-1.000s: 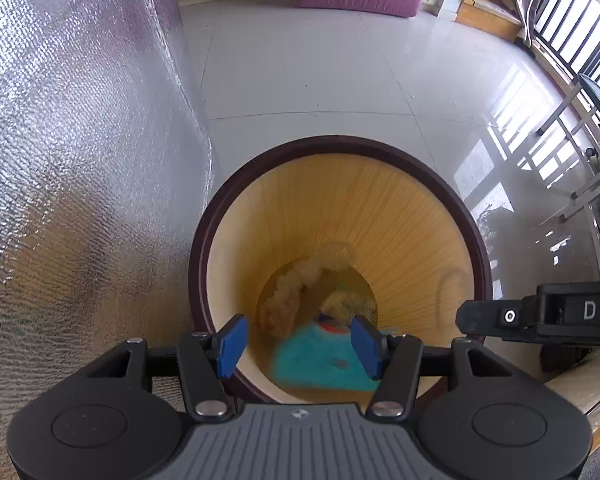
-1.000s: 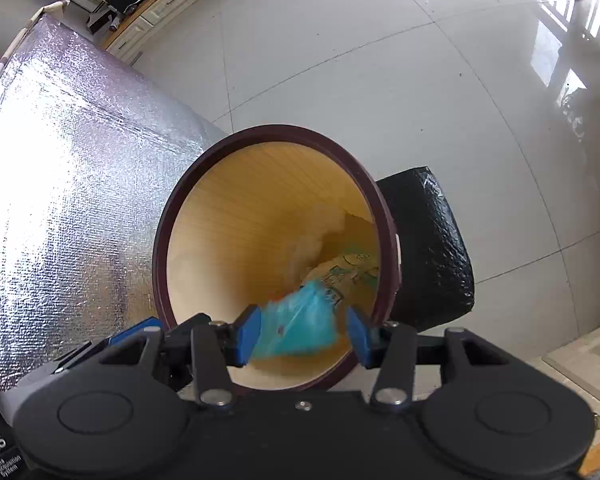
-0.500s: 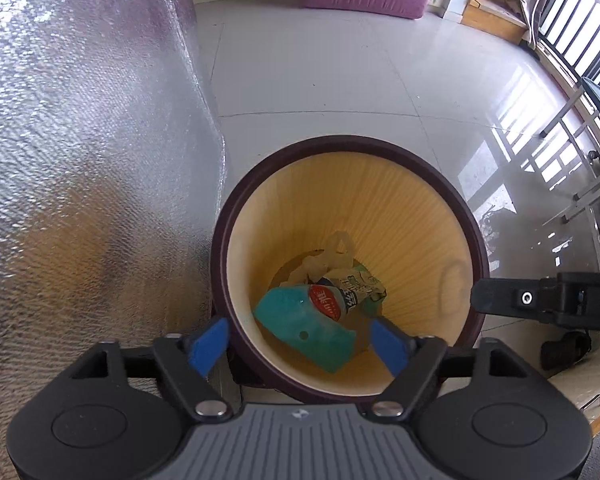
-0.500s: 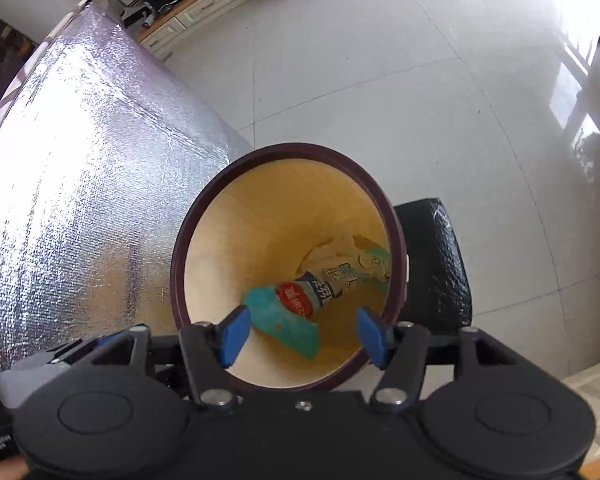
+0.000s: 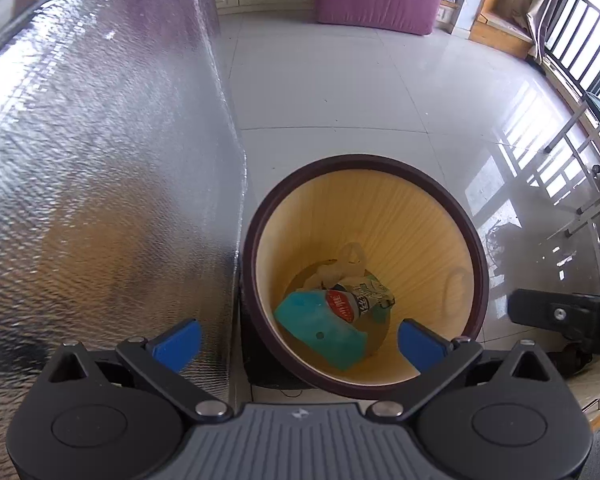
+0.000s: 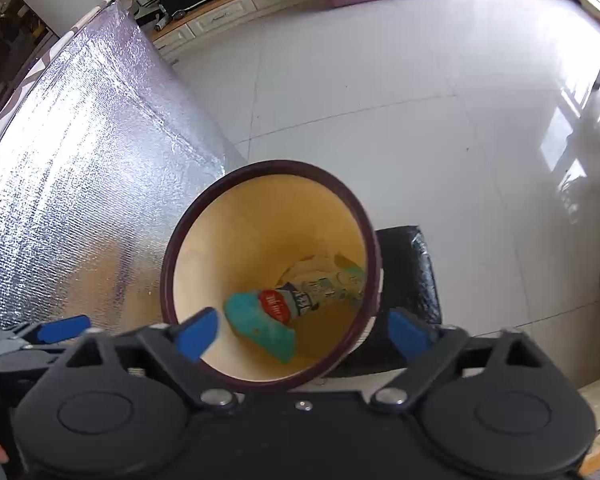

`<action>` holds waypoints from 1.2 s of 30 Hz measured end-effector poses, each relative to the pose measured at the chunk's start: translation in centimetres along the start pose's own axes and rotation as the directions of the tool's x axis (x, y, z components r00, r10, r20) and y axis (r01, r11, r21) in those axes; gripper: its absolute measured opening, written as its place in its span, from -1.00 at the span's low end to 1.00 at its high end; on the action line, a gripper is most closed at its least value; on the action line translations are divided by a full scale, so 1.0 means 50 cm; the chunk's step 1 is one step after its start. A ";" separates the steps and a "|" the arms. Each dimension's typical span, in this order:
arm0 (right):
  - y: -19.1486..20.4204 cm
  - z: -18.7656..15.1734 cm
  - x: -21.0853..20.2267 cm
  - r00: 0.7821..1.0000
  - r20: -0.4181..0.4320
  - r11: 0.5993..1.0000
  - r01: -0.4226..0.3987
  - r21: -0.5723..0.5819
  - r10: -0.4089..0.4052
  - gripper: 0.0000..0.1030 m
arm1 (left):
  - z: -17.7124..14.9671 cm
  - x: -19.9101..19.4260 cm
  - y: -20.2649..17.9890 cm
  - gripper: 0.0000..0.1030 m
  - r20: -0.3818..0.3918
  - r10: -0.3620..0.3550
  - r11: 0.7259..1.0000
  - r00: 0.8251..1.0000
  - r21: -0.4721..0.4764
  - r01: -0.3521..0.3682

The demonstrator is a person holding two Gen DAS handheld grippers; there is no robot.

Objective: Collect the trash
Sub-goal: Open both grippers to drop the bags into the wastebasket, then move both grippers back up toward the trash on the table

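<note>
Glossy white floor tiles spread out beyond both tools, with a silver foil-covered panel standing off to the left of them. Directly below and ahead of the left hand-held gripper stands one round bin with a dark rim and a yellow inner wall, its mouth facing up so that things let go above it fall straight in. The right hand-held gripper hangs over the same bin from the other side.

Both have just been opening, and their jaws now stand spread wide with nothing between the blue pads; neither holds anything. The trash lies at the bottom of the bin, well below the fingertips: one teal packet, one crumpled wrapper with a red label resting partly on it, and pale crumpled paper beneath, whose pieces I cannot count. From the right wrist view the same teal packet and labelled wrapper show.

Judging by this, the drop is done, and both tools are free to fetch more.
</note>
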State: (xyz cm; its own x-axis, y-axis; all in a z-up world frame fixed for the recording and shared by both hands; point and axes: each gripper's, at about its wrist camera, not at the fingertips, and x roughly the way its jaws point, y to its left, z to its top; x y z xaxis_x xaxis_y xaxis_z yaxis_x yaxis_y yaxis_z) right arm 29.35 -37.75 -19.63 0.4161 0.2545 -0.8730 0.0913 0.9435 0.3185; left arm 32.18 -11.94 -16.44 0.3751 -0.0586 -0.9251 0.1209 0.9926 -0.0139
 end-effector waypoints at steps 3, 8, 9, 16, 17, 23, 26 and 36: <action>0.000 -0.005 -0.015 1.000 0.019 1.000 0.012 -0.014 -0.012 1.00 | -0.004 -0.016 0.005 1.00 0.013 0.004 1.000 1.000 -0.003 -0.004; 0.007 -0.020 -0.042 0.999 0.040 0.998 0.025 -0.050 -0.023 1.00 | -0.010 -0.051 0.013 1.00 0.040 0.009 1.000 0.999 -0.013 -0.008; 0.008 -0.023 -0.047 0.999 0.044 0.998 0.032 -0.057 -0.029 1.00 | -0.012 -0.059 0.015 1.00 0.045 0.004 1.000 0.999 -0.014 -0.003; 0.014 -0.043 -0.092 0.994 0.081 0.994 0.077 -0.074 -0.071 1.00 | -0.032 -0.108 0.013 1.00 0.068 -0.022 1.000 0.997 0.008 0.022; 0.014 -0.046 -0.098 0.993 0.087 0.994 0.081 -0.073 -0.075 1.00 | -0.035 -0.117 0.012 1.00 0.071 -0.025 1.000 0.997 0.013 0.024; 0.017 -0.062 -0.135 0.989 0.108 0.992 0.108 -0.072 -0.100 1.00 | -0.046 -0.144 0.008 1.00 0.088 -0.030 0.999 0.996 0.028 0.028; 0.015 -0.071 -0.156 0.987 0.117 0.991 0.118 -0.068 -0.110 1.00 | -0.048 -0.160 0.002 1.00 0.101 -0.028 0.999 0.994 0.035 0.024; 0.019 -0.098 -0.237 0.975 0.176 0.987 0.146 -0.067 -0.133 1.00 | -0.068 -0.251 -0.007 1.00 0.175 -0.060 0.997 0.983 0.049 0.052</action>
State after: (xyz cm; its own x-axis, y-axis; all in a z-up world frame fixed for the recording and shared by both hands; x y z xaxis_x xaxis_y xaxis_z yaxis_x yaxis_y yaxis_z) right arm 20.07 -38.85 -10.78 0.5533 0.0856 -0.8286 0.0902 0.9827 0.1617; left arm 24.29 -11.19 -6.12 0.5221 -0.1358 -0.8420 0.1851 0.9818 -0.0436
